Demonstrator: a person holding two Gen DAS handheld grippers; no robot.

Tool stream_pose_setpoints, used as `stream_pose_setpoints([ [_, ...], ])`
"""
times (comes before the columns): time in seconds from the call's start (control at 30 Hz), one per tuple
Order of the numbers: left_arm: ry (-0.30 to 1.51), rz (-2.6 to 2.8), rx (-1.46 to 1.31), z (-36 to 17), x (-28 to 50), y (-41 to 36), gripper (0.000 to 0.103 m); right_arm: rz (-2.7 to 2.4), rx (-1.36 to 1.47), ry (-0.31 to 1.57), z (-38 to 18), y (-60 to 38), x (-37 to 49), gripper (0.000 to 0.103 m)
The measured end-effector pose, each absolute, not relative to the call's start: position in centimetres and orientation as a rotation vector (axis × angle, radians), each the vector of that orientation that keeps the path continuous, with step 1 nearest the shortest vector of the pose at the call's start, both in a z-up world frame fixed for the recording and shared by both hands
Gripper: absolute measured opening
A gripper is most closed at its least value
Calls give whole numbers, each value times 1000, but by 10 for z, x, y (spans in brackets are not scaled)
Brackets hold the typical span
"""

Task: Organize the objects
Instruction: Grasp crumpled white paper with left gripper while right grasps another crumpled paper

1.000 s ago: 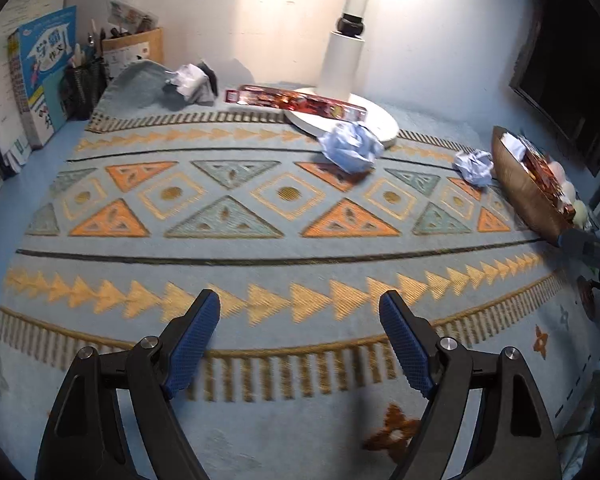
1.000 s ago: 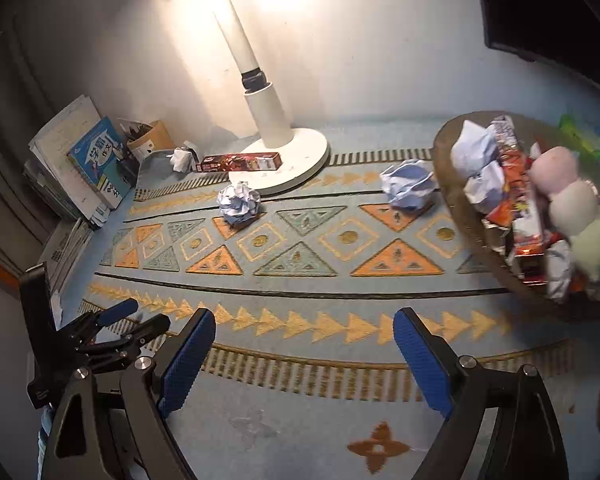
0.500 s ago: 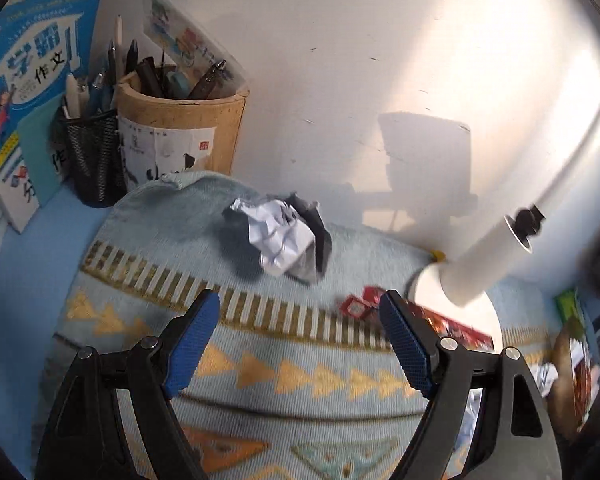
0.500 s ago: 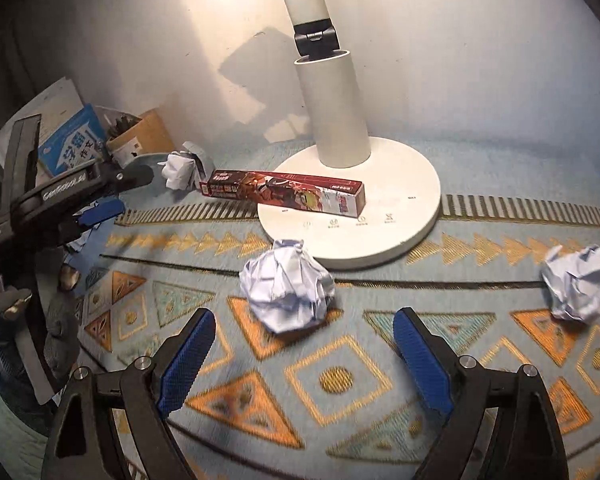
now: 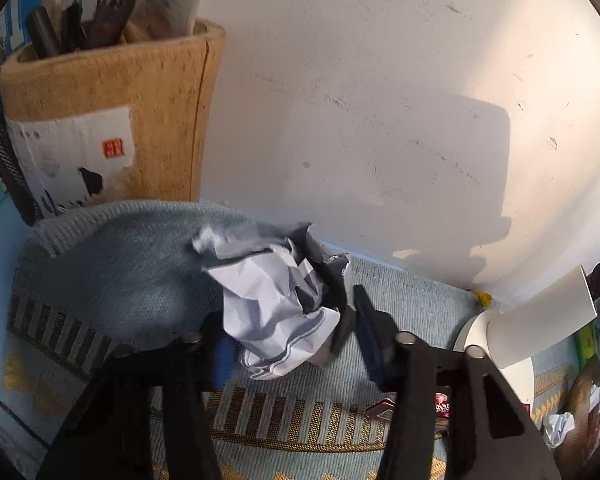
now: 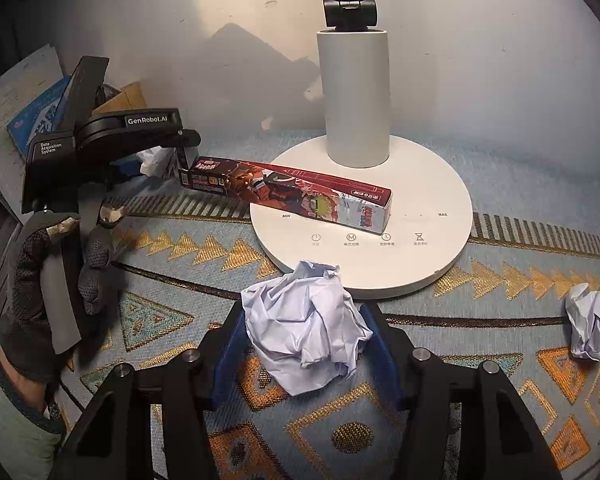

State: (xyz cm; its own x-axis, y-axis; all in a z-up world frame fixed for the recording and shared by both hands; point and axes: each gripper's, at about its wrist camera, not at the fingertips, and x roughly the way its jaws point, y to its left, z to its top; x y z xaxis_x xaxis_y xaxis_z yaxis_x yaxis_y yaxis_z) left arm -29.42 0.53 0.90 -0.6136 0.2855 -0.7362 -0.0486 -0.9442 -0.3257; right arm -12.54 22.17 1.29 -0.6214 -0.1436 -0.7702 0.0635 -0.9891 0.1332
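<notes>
Both my grippers had closed on crumpled paper balls — my right gripper (image 6: 306, 344) on the paper ball (image 6: 306, 326) touching the lamp base (image 6: 440, 200), my left gripper (image 5: 292, 344) seemingly on the wad (image 5: 276, 312) near the pen holder (image 5: 152, 120) — and either soft wad could slip free when lifted.

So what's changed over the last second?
Both grippers moved in toward the wall and closed. The left gripper now clamps the paper ball by the pen holder; the right gripper clamps the paper ball before the lamp base. The red box and the far paper ball stayed put.
</notes>
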Motion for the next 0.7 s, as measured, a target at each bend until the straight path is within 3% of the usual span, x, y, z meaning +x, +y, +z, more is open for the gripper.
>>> stream_pose_setpoints([
  [0.23, -398, 2637, -1215, 21, -260, 4, 42, -2727, 1180, -192, 23, 228, -113, 54],
  [0.43, -262, 2687, -1178, 46, -162, 0, 42, -2707, 1211, -237, 26, 237, -86, 54],
  [0.7, -266, 2584, -1281, 28, -43, 23, 42, -2707, 1274, -317, 25, 291, 16, 54],
])
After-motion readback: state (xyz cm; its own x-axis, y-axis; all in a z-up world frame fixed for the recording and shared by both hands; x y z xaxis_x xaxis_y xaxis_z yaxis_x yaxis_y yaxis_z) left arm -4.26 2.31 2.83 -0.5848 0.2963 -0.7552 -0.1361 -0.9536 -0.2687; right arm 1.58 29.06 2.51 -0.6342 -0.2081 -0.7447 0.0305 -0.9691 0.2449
